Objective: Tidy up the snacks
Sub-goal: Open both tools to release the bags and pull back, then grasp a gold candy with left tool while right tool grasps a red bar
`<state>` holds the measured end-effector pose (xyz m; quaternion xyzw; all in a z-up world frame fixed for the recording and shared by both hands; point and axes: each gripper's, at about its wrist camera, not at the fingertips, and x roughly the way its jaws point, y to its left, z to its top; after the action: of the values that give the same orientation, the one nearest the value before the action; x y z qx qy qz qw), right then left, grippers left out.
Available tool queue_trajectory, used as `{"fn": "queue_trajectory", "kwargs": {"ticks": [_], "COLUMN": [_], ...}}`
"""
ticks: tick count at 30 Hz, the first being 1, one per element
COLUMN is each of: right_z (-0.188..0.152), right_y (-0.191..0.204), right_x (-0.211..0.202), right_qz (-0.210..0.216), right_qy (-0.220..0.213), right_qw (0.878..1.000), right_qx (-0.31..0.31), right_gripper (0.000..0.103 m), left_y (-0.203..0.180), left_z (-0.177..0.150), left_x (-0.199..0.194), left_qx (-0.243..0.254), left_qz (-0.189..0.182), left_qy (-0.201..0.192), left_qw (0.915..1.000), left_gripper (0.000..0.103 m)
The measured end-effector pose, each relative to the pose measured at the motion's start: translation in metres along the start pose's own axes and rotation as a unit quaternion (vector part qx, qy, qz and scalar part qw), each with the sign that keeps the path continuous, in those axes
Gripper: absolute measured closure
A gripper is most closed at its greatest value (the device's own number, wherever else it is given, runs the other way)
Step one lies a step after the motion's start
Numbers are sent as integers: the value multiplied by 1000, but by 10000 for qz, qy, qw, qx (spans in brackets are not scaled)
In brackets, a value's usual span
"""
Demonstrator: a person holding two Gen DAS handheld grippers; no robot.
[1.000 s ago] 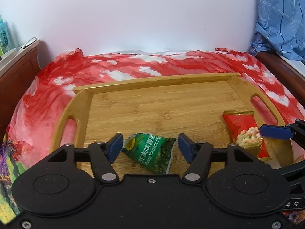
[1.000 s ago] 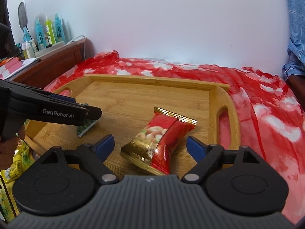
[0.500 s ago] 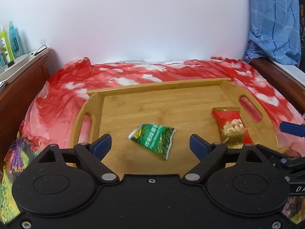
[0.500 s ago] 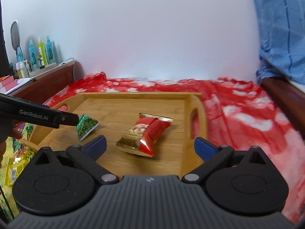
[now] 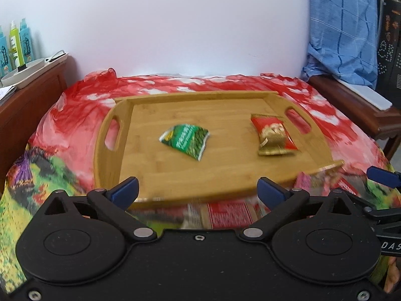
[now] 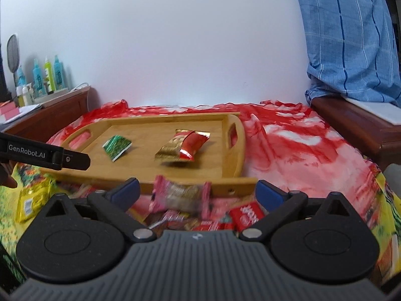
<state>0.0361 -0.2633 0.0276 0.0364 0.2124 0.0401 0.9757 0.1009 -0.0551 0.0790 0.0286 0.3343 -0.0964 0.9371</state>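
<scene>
A bamboo tray (image 5: 225,115) (image 6: 155,119) lies on the red patterned cloth. On it rest a green pea packet (image 5: 185,141) (image 6: 117,146) and a red-and-gold snack packet (image 5: 274,135) (image 6: 184,145). My left gripper (image 5: 198,188) hovers in front of the tray's near edge, its jaws opening, with nothing between them. My right gripper (image 6: 198,189) stands open over a pile of loose snacks (image 6: 208,222), a pink packet (image 6: 179,197) just ahead of its fingers. Neither gripper touches a packet.
A yellow packet (image 6: 28,200) lies at the left on the flowered cloth. Bottles (image 6: 47,75) stand on a wooden cabinet at the left. A blue checked cloth (image 5: 343,30) hangs over a wooden bench (image 5: 351,102) at the right. A white wall closes off the back.
Both grippers have drawn back from the tray and their jaws have widened. The green and the red packets stay on the tray, now farther off. Loose snacks have come into view below.
</scene>
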Motion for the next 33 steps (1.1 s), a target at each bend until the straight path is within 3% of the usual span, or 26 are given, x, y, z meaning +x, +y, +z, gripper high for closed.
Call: {"fn": "queue_trajectory", "kwargs": {"ticks": [7, 14, 21, 25, 29, 33], "right_z": [-14, -27, -34, -36, -39, -40], "right_y": [20, 31, 41, 45, 47, 49], "right_x": [-20, -30, -28, -19, -14, -10], "right_qz": [186, 252, 374, 383, 406, 443], "right_qy": [181, 644, 1045, 1281, 1444, 1477], "right_qw": [9996, 9976, 9938, 9908, 9883, 9875], "right_qx": [-109, 36, -102, -191, -279, -339], "right_gripper": [3, 9, 32, 44, 48, 50], "left_y": [3, 4, -10, -17, -17, -19], "left_z": [-25, -46, -64, -70, -73, -74], "left_x": [-22, -39, -48, -48, -47, -45], "left_qx": [-56, -10, 457, 614, 562, 527], "left_qz": [-180, -242, -399, -548, -829, -988], "left_qy": [38, 53, 108, 257, 410, 514], "left_qw": [9998, 9997, 9981, 9963, 9941, 9924], "left_gripper": [0, 0, 3, 20, 41, 48]}}
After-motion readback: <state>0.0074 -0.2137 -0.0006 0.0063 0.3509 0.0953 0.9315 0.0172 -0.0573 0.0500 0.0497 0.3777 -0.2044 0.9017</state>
